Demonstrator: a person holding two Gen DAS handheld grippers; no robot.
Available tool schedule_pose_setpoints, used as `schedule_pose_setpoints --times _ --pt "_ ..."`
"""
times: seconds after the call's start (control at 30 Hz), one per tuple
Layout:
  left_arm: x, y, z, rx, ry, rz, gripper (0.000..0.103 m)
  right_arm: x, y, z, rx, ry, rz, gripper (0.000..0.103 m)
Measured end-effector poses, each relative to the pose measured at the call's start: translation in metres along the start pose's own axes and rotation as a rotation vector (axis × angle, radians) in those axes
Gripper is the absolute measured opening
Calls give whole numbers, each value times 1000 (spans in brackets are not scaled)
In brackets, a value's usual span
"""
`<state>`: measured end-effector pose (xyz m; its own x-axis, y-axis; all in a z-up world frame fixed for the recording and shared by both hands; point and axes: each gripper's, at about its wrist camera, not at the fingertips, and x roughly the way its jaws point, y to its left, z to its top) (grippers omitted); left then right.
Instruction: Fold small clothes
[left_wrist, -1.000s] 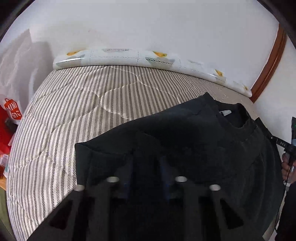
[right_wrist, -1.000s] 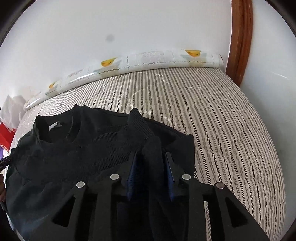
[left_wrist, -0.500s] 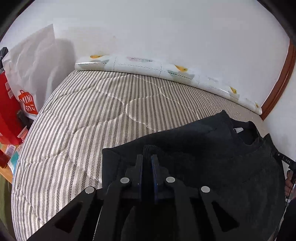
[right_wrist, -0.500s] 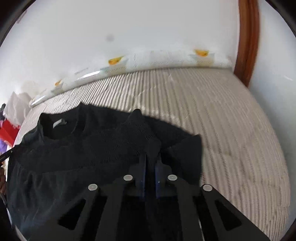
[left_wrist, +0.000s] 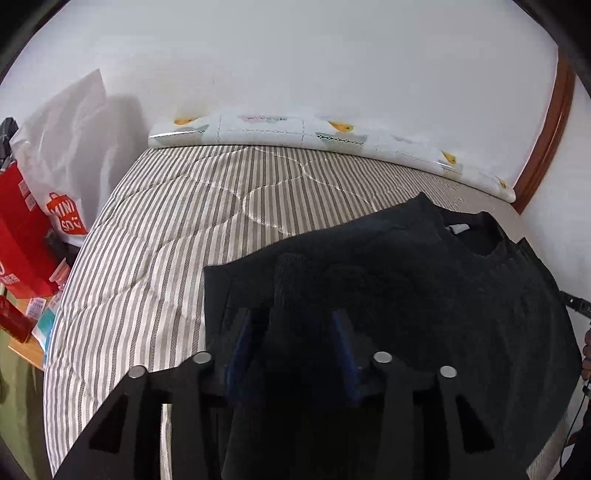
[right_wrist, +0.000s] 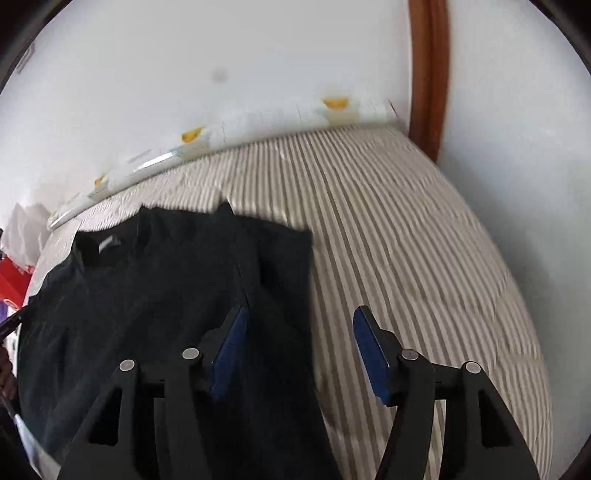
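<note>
A small black top (left_wrist: 424, 295) lies on the striped bed, neck opening with a white label (left_wrist: 457, 228) at the far side. It also shows in the right wrist view (right_wrist: 155, 295). My left gripper (left_wrist: 291, 325) is open, its blue pads apart over the top's left folded edge, with cloth lying between them. My right gripper (right_wrist: 299, 321) is open, its left pad over the top's right edge and its right pad over the bare bedding.
The striped quilt (left_wrist: 166, 229) covers the bed. A white patterned bolster (left_wrist: 314, 133) lies along the wall. A white and red shopping bag (left_wrist: 62, 214) and red boxes stand left of the bed. A brown door frame (right_wrist: 428, 74) is at the right.
Both grippers were shut on the black cloth half a second ago and are now open. The right gripper has shifted right, partly off the top.
</note>
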<state>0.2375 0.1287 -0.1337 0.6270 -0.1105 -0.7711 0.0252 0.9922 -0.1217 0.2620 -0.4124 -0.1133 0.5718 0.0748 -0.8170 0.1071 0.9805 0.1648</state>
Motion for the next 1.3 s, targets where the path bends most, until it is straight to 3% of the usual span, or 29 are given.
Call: schedule_pose_setpoints --times 0.2,0.23,0.3,0.33,0.4,0.53,0.73,0.93,1.0,1.2,1.3 --pt "-24 -1 -23 -7 -3 14 49 25 7 -1 35 100 96 61" --pt "-28 0 -28 -13 -5 18 50 26 11 0 25 89 79 56" --pt "-32 1 -35 -26 -8 15 50 27 20 2 -22 97 92 25" --pt "-33 1 -38 -30 -5 16 50 25 24 2 -59 79 77 19" --pt "-33 -2 -42 -36 3 28 50 17 24 1 -110 47 63 15" --pt "-33 -12 -44 -36 -13 34 50 5 -1 11 -58 46 101 12" --pt "-37 -32 -41 -8 -46 25 50 -4 -42 24 -64 35 -20 12" --pt "-42 -28 -44 -1 -52 53 53 -6 -75 25 -23 30 -88 13" --pt "-44 -23 -47 -10 -48 65 54 -7 -70 21 -42 13 -119 15" --pt "-51 0 -60 -31 -42 88 60 -42 -41 12 -95 -87 -316 25" --pt "-55 11 -68 -35 -38 99 63 -68 -14 6 -83 -143 -282 43"
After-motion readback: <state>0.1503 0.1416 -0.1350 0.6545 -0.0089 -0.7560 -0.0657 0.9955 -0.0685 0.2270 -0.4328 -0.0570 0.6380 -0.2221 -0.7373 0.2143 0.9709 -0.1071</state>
